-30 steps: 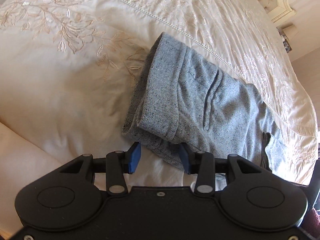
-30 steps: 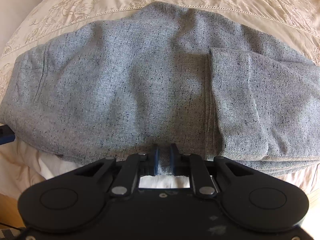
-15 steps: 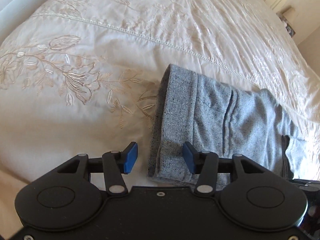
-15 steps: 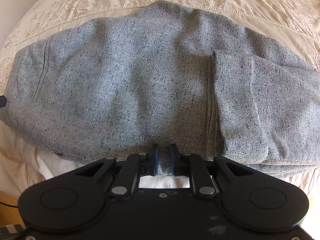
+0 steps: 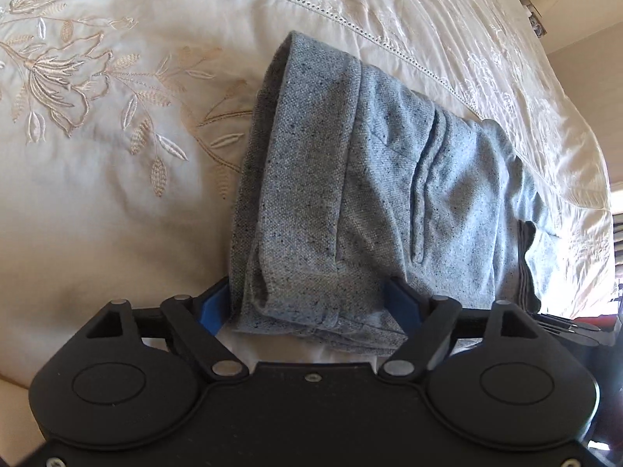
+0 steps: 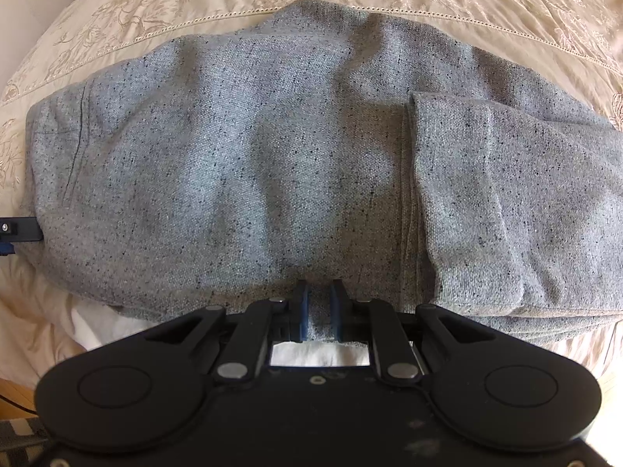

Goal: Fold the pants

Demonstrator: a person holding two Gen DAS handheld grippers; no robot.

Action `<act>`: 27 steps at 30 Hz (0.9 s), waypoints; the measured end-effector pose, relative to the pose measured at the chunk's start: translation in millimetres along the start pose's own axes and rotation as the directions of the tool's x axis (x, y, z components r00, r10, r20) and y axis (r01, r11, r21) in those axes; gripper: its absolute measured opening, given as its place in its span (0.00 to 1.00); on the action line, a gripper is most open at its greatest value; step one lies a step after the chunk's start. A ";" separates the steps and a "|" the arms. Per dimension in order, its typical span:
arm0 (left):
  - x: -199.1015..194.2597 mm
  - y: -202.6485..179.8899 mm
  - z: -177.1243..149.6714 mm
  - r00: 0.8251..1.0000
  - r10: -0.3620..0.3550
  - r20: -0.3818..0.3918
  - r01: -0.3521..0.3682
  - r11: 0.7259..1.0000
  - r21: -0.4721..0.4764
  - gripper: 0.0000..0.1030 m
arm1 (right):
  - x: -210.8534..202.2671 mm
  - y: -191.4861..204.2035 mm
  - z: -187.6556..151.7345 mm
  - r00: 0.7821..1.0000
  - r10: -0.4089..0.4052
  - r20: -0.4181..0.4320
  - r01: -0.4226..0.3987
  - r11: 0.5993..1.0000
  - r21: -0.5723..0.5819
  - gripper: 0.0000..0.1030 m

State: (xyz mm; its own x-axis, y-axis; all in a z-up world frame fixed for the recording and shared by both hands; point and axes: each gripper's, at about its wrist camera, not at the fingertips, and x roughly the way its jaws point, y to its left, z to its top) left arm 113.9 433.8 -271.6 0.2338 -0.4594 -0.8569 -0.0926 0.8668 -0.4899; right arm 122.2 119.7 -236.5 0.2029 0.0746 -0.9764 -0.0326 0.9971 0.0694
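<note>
**Between Two Tongs: Pants Ready for a Fold**

At the near edge, the right gripper (image 6: 318,309) clenches the grey pants (image 6: 272,163), anchoring them. The left gripper (image 5: 307,307), jaws just opened wide, straddles the left end ungripped, probably to lift it off the embroidered bedspread (image 5: 97,136).

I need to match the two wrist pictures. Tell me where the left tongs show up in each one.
Left wrist view: the left tongs fill the bottom, their blue pads spread wide around the near end of the grey pants, which lies between them.
Right wrist view: only a dark tip with blue shows at the left edge, beside the pants.
Shared landmark: the pants on the embroidered cream bedspread.
</note>
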 end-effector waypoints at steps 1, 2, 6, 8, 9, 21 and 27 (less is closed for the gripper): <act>2.4 -2.4 1.8 1.000 0.007 -0.001 -0.007 1.000 -0.008 0.81 | 0.6 -0.1 0.4 1.000 -0.001 -0.001 0.001 1.000 -0.002 0.15; 3.6 -3.5 3.3 1.000 0.000 0.001 0.000 1.000 -0.022 0.80 | 0.7 0.0 0.8 1.000 -0.002 0.001 0.002 1.000 -0.005 0.15; -6.0 -12.8 7.1 0.998 0.016 0.057 -0.012 0.998 -0.069 0.39 | -13.0 1.3 -0.6 0.999 0.008 0.035 -0.008 1.000 -0.010 0.15; -16.3 -22.1 5.0 0.995 0.037 0.095 -0.033 0.998 -0.052 0.36 | -26.4 -0.3 -2.9 0.996 0.001 0.086 0.000 1.000 -0.006 0.15; -23.0 -26.8 3.4 0.992 0.047 0.114 -0.043 0.998 -0.040 0.34 | -33.5 -2.3 -3.7 0.993 -0.009 0.117 0.009 1.000 0.001 0.15; -67.3 -92.6 -3.7 0.959 0.079 0.273 -0.097 0.994 0.053 0.27 | -1.9 -11.3 -20.3 0.998 0.026 0.061 -0.027 0.999 0.018 0.10; -88.4 -156.8 -14.2 0.930 0.074 0.361 -0.139 0.978 0.156 0.27 | -5.2 -28.2 -21.9 0.993 0.103 0.063 -0.101 0.994 -0.033 0.09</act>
State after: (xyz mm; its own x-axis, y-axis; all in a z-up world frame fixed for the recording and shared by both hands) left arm 94.0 335.7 -121.2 0.5599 -0.2926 -0.7752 0.0281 0.9417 -0.3352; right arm 100.7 90.8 -237.9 0.2598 0.1775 -0.9492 -0.0853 0.9833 0.1605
